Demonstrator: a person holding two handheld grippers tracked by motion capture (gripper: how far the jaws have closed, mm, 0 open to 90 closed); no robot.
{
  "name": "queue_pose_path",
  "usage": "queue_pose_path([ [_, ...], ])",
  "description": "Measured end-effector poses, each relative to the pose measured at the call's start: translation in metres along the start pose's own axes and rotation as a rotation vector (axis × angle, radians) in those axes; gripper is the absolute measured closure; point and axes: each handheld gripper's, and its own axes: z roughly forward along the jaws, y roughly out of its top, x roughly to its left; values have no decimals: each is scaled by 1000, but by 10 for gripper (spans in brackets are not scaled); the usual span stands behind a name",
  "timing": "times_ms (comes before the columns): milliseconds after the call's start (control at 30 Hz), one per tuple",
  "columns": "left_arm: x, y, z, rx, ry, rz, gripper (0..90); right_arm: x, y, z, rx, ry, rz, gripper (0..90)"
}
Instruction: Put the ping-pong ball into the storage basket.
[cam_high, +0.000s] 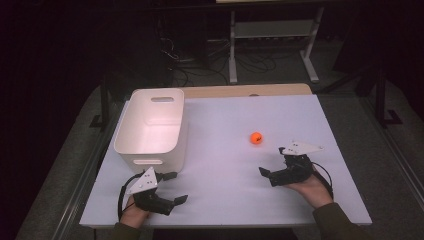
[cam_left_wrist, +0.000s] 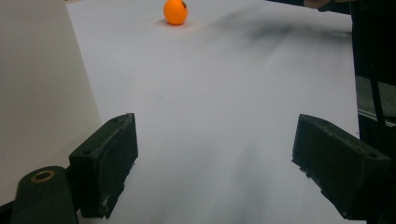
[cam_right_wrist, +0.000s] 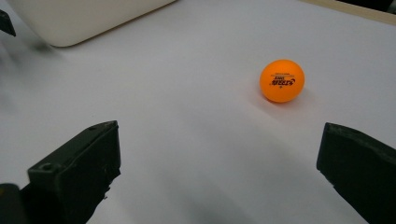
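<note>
One orange ball (cam_high: 256, 138), centre-right of frame, loose on bench (cam_high: 225, 165); right tool (cam_high: 272, 162) released nearby, left tool (cam_high: 176, 187) released; approach stage, next closing around ball.

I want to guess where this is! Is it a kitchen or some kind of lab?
Most likely a lab or test room, not a kitchen. A bare white table holds just an orange ball and a white bin, and behind it sit loose cables on the floor and a metal frame.
</note>
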Motion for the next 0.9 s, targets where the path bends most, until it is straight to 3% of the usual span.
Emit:
queue_pose_path([
  [900, 1, 0, 0, -2, -2, -2, 140, -16, 11, 4, -7, -20, 8, 0],
])
